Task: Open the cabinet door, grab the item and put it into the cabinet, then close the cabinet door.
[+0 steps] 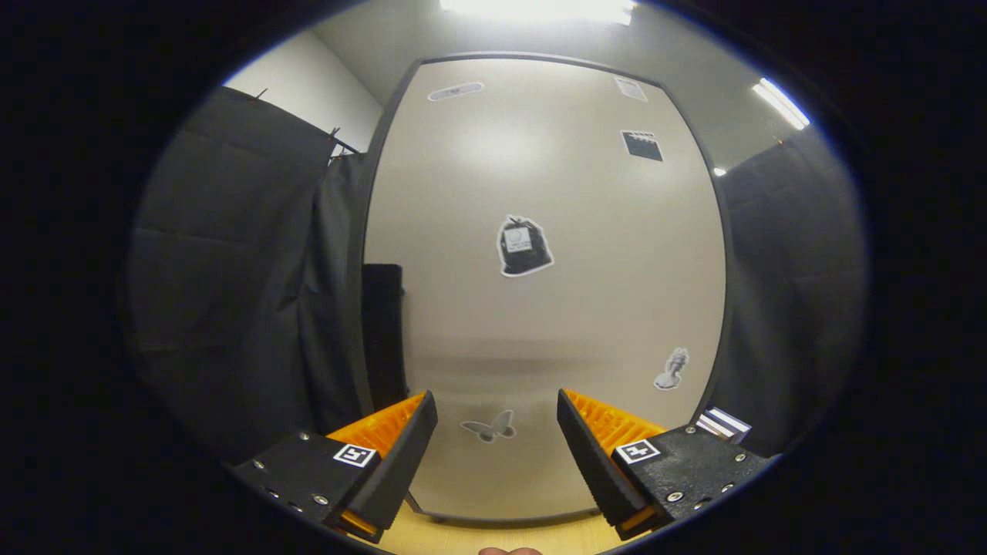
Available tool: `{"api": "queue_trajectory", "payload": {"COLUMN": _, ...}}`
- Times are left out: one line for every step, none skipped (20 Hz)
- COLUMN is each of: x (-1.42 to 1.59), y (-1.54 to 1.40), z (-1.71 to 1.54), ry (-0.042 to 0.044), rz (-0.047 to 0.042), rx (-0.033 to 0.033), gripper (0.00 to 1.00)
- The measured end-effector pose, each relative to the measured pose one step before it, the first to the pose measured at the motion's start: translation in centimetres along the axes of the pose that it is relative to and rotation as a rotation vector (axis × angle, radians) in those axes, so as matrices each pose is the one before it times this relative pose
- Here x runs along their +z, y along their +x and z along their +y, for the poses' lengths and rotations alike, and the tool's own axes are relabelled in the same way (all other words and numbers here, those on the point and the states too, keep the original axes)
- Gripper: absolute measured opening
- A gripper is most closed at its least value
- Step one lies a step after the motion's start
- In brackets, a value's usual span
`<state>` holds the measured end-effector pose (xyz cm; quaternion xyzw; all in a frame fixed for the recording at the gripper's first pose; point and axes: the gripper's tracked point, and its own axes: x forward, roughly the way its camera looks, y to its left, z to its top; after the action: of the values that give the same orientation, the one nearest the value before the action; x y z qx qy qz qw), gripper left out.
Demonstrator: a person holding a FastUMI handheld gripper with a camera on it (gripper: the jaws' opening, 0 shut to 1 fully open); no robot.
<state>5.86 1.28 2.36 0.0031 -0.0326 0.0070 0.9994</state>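
Straight ahead of the gripper (497, 432) stands the cabinet door (540, 308), a pale, flat panel with a dark rim, dotted with stickers: a dark bag-shaped one (523, 247) near its middle, a butterfly (489, 427) between the fingertips, a small figure (672, 368) lower right. The door looks shut or nearly so; a dark gap (383, 331) shows along its left edge, though whether that is the cabinet's inside I cannot tell. The fingers stand apart with nothing between them but the view of the door beyond. The item to be stowed cannot be picked out here; a small striped object (723, 424) beside the right finger may or may not be it.

By my judgement the task is at its first step, opening the door. No handle is plain to see, so the next move probably calls for hooking a finger on the door's free edge, likely the left one, and swinging it outward.

The gripper is held level, pointed squarely at the door's lower half, above a wooden surface (493, 536).
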Motion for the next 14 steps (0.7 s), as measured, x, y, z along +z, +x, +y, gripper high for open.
{"api": "queue_trajectory", "payload": {"x": 0.376, "y": 0.230, "z": 0.974, "ry": -0.00910, "rz": -0.00807, "rx": 0.01447, "gripper": 0.97}}
{"api": "queue_trajectory", "payload": {"x": 0.029, "y": 0.236, "z": 0.968, "ry": -0.00219, "rz": 0.00377, "rx": 0.00768, "gripper": 0.97}}
{"api": "queue_trajectory", "payload": {"x": 0.020, "y": 0.228, "z": 0.722, "ry": 0.00653, "rz": 0.00626, "rx": 0.00532, "gripper": 0.97}}
{"api": "queue_trajectory", "payload": {"x": -0.123, "y": 0.299, "z": 0.666, "ry": 0.00869, "rz": 0.00784, "rx": 0.00316, "gripper": 0.97}}
{"api": "queue_trajectory", "payload": {"x": -0.084, "y": 0.271, "z": 0.444, "ry": 0.00540, "rz": 0.00631, "rx": -0.00059, "gripper": 0.97}}
{"api": "queue_trajectory", "payload": {"x": -0.201, "y": 0.377, "z": 0.280, "ry": -0.00231, "rz": 0.00681, "rx": -0.00495, "gripper": 0.97}}
{"api": "queue_trajectory", "payload": {"x": -0.159, "y": 0.405, "z": 0.257, "ry": -0.00292, "rz": 0.00839, "rx": 0.00081, "gripper": 0.97}}
{"api": "queue_trajectory", "payload": {"x": -0.313, "y": 0.474, "z": 0.397, "ry": -0.00048, "rz": 0.00873, "rx": 0.00440, "gripper": 0.93}}
{"api": "queue_trajectory", "payload": {"x": -0.013, "y": 0.199, "z": 0.425, "ry": 0.00180, "rz": 0.00610, "rx": 0.01067, "gripper": 0.88}}
{"api": "queue_trajectory", "payload": {"x": -0.081, "y": 0.272, "z": 0.492, "ry": -0.00385, "rz": 0.00474, "rx": 0.01044, "gripper": 0.76}}
{"api": "queue_trajectory", "payload": {"x": -0.067, "y": 0.153, "z": 0.568, "ry": -0.00821, "rz": 0.00537, "rx": 0.01514, "gripper": 0.69}}
{"api": "queue_trajectory", "payload": {"x": -0.274, "y": 0.143, "z": 0.406, "ry": -0.01098, "rz": 0.01433, "rx": 0.00701, "gripper": 0.54}}
{"api": "queue_trajectory", "payload": {"x": 0.246, "y": -0.378, "z": -0.113, "ry": 0.00148, "rz": -0.00242, "rx": -0.00532, "gripper": 0.45}}
{"api": "queue_trajectory", "payload": {"x": -0.265, "y": 0.465, "z": 0.008, "ry": 0.01078, "rz": 0.01163, "rx": -0.00399, "gripper": 0.37}}
